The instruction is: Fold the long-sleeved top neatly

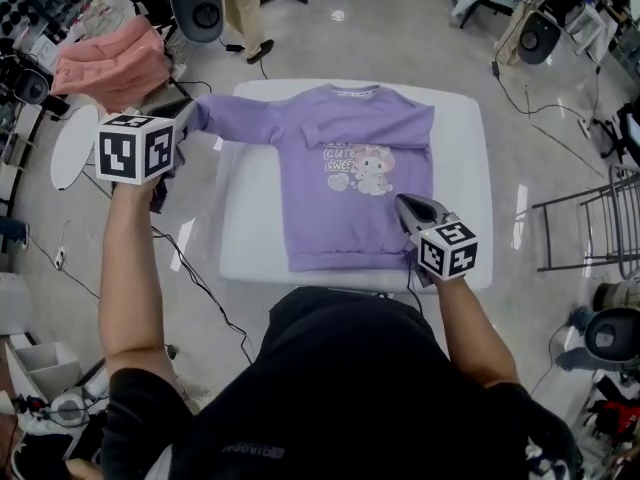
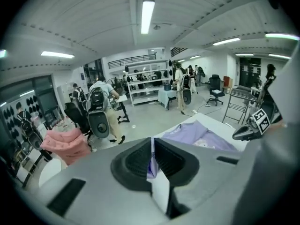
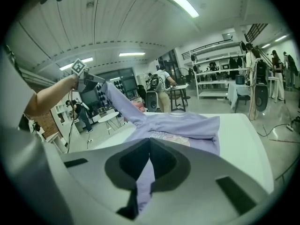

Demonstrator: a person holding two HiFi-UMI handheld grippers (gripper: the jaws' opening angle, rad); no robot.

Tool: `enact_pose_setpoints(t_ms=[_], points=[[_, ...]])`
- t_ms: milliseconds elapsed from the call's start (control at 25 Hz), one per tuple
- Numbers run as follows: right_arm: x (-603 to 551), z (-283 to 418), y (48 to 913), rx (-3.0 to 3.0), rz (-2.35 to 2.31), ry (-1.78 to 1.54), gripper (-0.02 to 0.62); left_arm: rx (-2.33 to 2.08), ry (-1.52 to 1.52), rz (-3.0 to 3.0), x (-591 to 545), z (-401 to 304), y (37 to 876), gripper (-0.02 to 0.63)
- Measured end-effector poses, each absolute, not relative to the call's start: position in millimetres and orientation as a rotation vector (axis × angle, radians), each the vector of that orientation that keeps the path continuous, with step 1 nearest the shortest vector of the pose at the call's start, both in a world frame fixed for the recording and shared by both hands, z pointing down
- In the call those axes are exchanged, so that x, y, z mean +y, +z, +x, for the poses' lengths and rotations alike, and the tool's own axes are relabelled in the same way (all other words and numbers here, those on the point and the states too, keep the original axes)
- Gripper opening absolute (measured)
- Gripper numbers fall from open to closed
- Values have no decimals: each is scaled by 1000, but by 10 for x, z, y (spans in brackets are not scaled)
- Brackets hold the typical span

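Observation:
A purple long-sleeved top (image 1: 340,188) with a cartoon print lies face up on the white table (image 1: 460,168). My left gripper (image 1: 185,118) is raised off the table's left edge and is shut on the cuff of the left sleeve (image 1: 235,118), which stretches from it to the shoulder. In the left gripper view purple cloth sits pinched in the left gripper (image 2: 151,149), with the top (image 2: 197,132) beyond. My right gripper (image 1: 405,206) rests low on the top's right side near the hem. There the right gripper (image 3: 149,146) is shut on a strip of the top (image 3: 187,125).
A pink garment (image 1: 110,63) lies on a stand at the far left, beside a small round white table (image 1: 75,143). A person (image 1: 240,8) stands behind the table near a black speaker (image 1: 197,8). A metal rack (image 1: 600,218) is on the right. Cables run across the floor.

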State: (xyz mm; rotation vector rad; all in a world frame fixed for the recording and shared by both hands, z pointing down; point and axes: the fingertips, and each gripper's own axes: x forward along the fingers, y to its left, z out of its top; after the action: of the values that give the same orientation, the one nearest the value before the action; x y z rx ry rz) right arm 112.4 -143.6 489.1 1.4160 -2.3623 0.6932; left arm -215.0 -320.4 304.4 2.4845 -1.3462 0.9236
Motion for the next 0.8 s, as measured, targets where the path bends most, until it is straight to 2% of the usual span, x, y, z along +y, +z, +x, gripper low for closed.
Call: enact_pose_setpoints(t_ms=[440, 800], points=[[-1242, 1574, 4826, -2381, 1483, 704, 5, -1073, 1025, 2715, -3148, -255, 2840, 23], [-988, 2147, 4885, -2334, 1580, 740, 5, -909, 1332, 2657, -3238, 927, 3606, 25]])
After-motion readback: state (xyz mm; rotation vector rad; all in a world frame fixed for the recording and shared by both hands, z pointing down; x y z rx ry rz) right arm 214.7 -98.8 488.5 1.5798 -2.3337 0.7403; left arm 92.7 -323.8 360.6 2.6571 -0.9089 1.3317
